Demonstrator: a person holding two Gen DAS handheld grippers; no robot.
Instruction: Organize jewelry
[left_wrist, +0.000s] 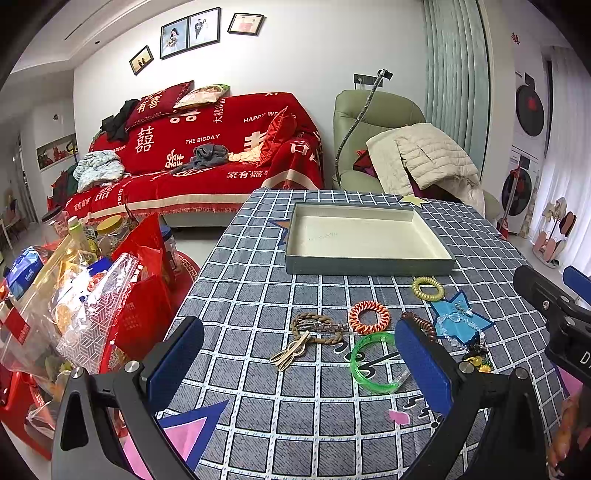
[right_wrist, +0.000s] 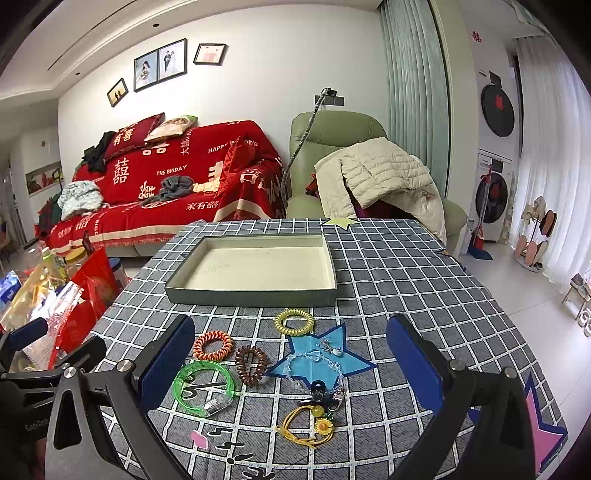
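Both hand-held grippers hover over the checked counter (right_wrist: 406, 280) with fingers spread wide, holding nothing. Between the left hand-held gripper (left_wrist: 299, 369) fingers lie a braided brown bracelet (left_wrist: 314, 326) and a green bangle (left_wrist: 375, 362). Ahead of the right hand-held gripper (right_wrist: 291, 365) sit a crystal bracelet (right_wrist: 314, 369) on a blue star, a yellow coil tie (right_wrist: 294, 322), and beyond them the empty tray (right_wrist: 255, 295).

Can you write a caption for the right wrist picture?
Open right gripper hovers over hair ties and bracelets beside an empty tray.
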